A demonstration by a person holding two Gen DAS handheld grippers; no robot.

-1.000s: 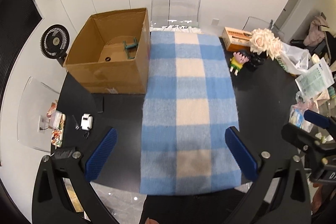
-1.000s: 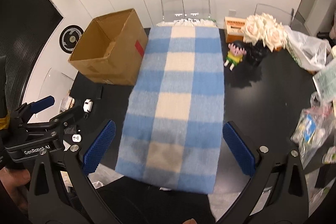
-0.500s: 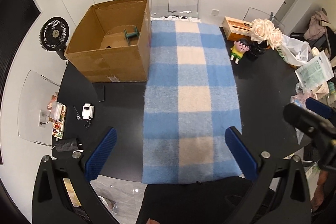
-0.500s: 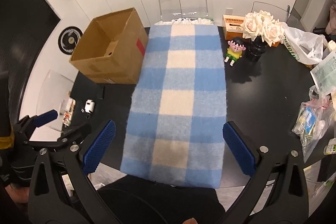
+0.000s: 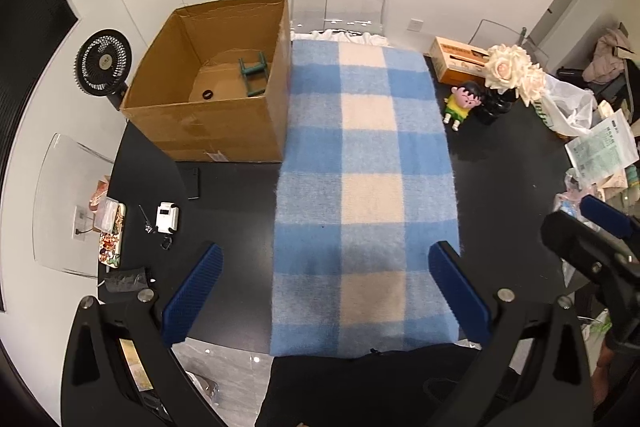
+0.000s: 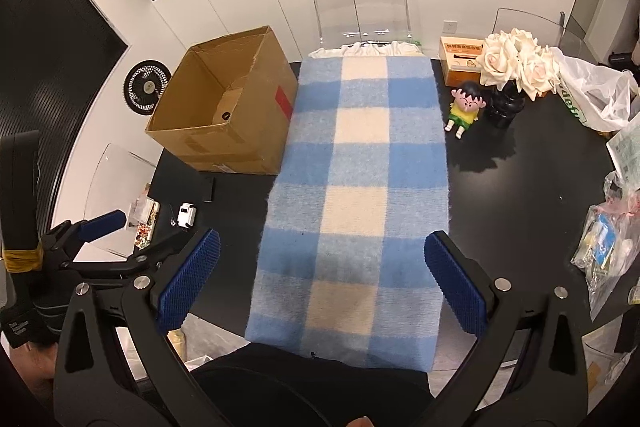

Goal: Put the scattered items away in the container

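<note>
Since a second ago both cameras have been raised and drawn back, so that more of the near edge of the table and of the floor below it is seen, while nothing on the table has been shifted.

The black table is covered down its middle by a blue and cream checked blanket, whose near end hangs over the edge. An open cardboard box is stood on the far left part of the table, its right wall touching the blanket's edge. Inside the box, a small green frame-shaped item is seen lying against the right wall, with a small black ring on the floor of the box nearer the front.

A bunch of cream roses in a black vase is placed at the far right, with a cartoon figurine just beside it and an orange carton behind. A small white device is lain on the table's left side, well apart from the box.

The left hand-held gripper is held above the blanket's near end with its blue pads spread wide and nothing between them. The right hand-held gripper is likewise held wide apart and empty.
</note>
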